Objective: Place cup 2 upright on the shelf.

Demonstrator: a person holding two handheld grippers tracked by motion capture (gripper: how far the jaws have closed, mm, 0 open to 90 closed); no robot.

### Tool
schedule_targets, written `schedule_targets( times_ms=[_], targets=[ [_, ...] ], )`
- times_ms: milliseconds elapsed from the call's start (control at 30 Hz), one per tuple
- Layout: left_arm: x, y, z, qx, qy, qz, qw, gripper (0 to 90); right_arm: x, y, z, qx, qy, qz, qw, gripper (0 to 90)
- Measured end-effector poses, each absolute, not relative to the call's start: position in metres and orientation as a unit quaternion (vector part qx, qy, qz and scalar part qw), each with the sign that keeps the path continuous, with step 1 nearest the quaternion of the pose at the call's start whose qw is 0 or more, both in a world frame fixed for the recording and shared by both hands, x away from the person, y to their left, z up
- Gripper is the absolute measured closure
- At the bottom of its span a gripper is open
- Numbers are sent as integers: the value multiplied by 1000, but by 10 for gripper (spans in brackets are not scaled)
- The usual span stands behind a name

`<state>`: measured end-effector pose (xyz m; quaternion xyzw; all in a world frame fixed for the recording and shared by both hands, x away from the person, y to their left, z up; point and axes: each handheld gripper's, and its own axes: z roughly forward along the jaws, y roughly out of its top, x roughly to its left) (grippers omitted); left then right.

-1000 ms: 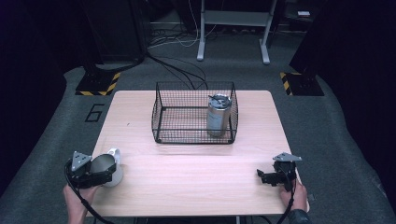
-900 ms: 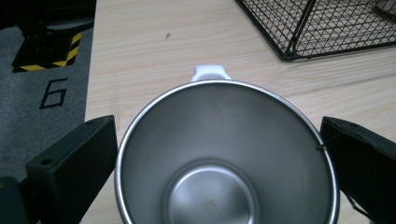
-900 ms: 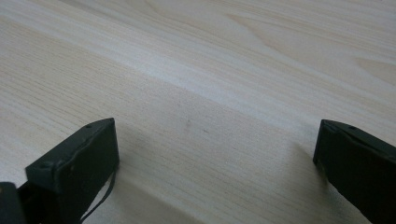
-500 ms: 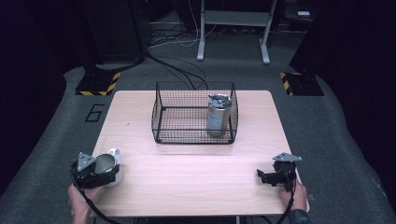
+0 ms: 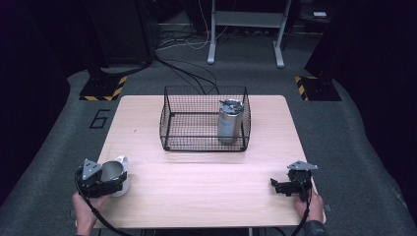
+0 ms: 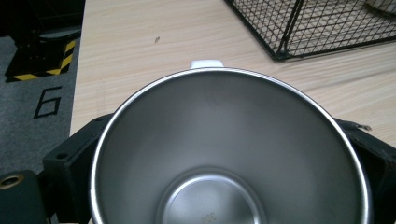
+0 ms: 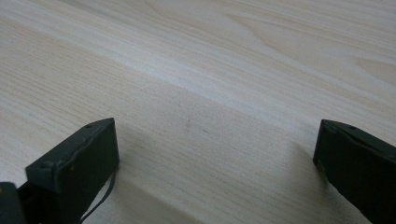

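My left gripper (image 5: 105, 178) clamps the steel mug (image 6: 229, 154), well short of the wire basket (image 5: 167, 125). I judge that the next move calls for lifting it over the basket's rim; my right gripper (image 7: 215, 172) rests agape, holding nothing.

brushed metal mug (image 6: 224, 154) on matt pale wood table (image 6: 140, 42).

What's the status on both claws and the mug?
Left claw clamped around steel mug. Right claw open, empty, on table. Wire basket ahead holds tumbler.
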<state>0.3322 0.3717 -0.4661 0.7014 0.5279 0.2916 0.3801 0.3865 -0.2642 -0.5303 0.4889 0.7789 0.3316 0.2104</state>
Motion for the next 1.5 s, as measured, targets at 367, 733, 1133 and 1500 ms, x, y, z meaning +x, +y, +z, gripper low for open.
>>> schedule_targets(
  times_ms=[367, 733, 1133, 1500],
  targets=[
    [333, 353, -448, 717, 495, 292, 393, 58, 387, -264, -530, 489, 779, 332, 210, 0],
    [340, 336, -440, 728, 476, 284, 403, 58, 387, -264, -530, 489, 779, 332, 211, 0],
    [347, 317, -433, 743, 452, 278, 409, 58, 387, -264, -530, 489, 779, 332, 210, 0],
    [351, 304, -429, 752, 436, 274, 411, 58, 387, -264, -530, 489, 779, 332, 210, 0]
  ],
)
